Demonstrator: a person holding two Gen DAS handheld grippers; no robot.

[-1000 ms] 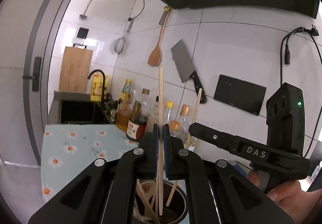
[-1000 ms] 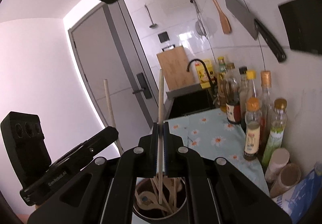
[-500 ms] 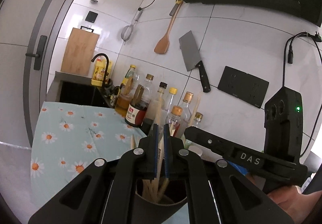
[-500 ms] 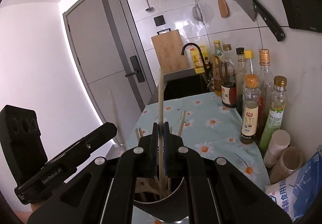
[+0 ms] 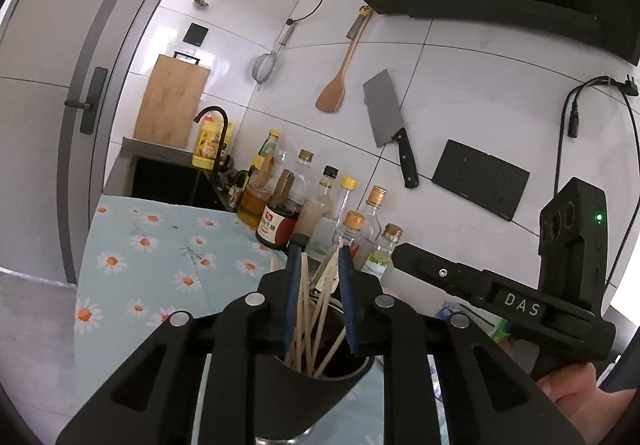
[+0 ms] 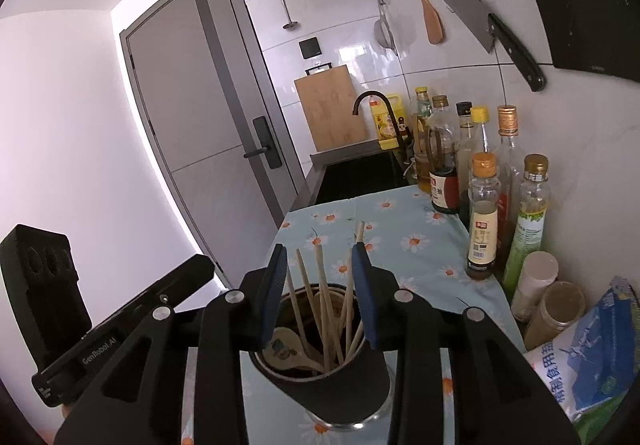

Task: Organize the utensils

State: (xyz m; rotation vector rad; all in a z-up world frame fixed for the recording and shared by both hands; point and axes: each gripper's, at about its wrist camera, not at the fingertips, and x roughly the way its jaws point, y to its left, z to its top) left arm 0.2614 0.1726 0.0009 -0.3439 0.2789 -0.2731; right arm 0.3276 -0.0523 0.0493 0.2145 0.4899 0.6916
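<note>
Both grippers — left gripper (image 5: 320, 295), right gripper (image 6: 320, 295) — have just been spreading their fingers, chopsticks (image 6: 324, 309) standing loose in the holder (image 6: 340, 385).

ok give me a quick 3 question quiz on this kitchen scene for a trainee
1. True or false: the left tongs are clamped on a chopstick.
2. Where do the chopsticks stand? A) holder cup B) sink C) flat on the floral cloth
3. Fill in: a wooden spatula and a ___ hang on the tiled wall.

Key: 1 false, both tongs have just been opening, with chopsticks loose between the pads; 2 A; 3 cleaver.
</note>
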